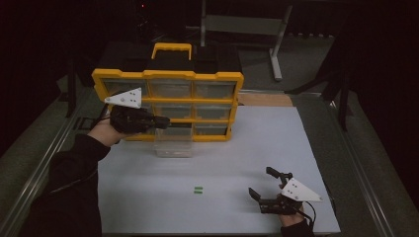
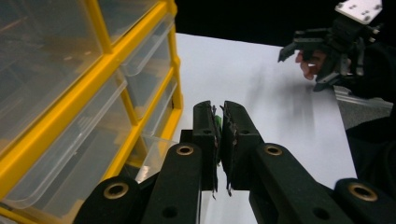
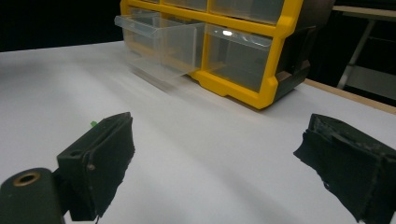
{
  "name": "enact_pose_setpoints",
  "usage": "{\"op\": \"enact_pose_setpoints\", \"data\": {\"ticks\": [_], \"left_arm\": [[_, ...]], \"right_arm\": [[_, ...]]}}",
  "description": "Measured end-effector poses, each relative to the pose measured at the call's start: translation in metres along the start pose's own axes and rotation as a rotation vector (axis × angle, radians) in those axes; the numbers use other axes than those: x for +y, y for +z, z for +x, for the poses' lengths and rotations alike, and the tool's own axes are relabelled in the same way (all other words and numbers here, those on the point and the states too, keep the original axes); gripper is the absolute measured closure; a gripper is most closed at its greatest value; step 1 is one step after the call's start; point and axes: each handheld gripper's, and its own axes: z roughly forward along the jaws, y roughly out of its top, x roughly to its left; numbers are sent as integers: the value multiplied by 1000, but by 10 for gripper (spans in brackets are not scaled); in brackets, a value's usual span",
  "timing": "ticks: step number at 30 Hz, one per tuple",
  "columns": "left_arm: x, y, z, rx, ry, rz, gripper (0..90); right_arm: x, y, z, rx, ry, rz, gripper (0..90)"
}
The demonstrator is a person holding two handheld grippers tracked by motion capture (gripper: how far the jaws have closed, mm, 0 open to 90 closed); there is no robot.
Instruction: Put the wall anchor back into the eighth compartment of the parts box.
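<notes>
- Green piece (image 2: 217, 122): pinched between closed left gripper (image 2: 220, 122) jaws; thin hold may slip before open drawer (image 1: 173, 143).
- Right gripper (image 1: 269, 183): jaws apart, empty.

A drawer cabinet (image 1: 168, 103) stands at the far left of the table (image 1: 257, 148), one drawer (image 1: 173, 140) pulled out toward the person. The left gripper (image 1: 165, 121) hovers over that drawer. The right gripper (image 1: 261, 183) rests near the front right, a small piece (image 1: 198, 190) lying to its left.
</notes>
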Motion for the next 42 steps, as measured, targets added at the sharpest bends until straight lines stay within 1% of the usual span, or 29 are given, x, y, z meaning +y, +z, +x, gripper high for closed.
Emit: {"op": "enact_pose_setpoints", "data": {"ticks": [3, 6, 10, 16, 23, 29, 30, 31, 33, 34, 36, 39, 42], "left_arm": [[-3, 3, 6, 5, -17, -9, 848], [-10, 8, 10, 17, -35, -18, 848], [-21, 14, 13, 16, -70, -6, 847], [-36, 23, 18, 9, -110, 14, 847], [-48, 35, 20, -1, -151, 38, 847], [-55, 48, 21, -4, -160, 80, 847], [-55, 48, 21, -4, -160, 80, 847], [-57, 52, 21, -5, -161, 103, 847], [-59, 57, 21, -5, -162, 130, 847], [-59, 58, 21, -6, -161, 132, 847], [-60, 60, 21, 3, -161, 148, 847], [-60, 64, 22, 18, -155, 188, 847], [-60, 65, 22, 29, -156, 196, 847]], "right_arm": [[0, 0, 0, -4, -6, -2, 86], [0, 0, -1, -4, -4, -3, 86], [0, -1, -1, -1, 2, -5, 86], [0, -1, -1, 1, 2, -6, 86], [0, 0, -1, 5, 2, -4, 86], [-1, 0, -1, 7, 1, -1, 86], [-1, 0, -1, 7, 1, -1, 86], [-1, 0, -1, 8, 2, 0, 86], [-1, 0, -1, 9, 4, 2, 86], [-1, 0, -1, 10, 5, 3, 86], [-1, 0, -1, 11, 5, 4, 86], [-1, 1, -1, 12, 6, 4, 86], [-1, 1, -1, 11, 5, 5, 86]]}}
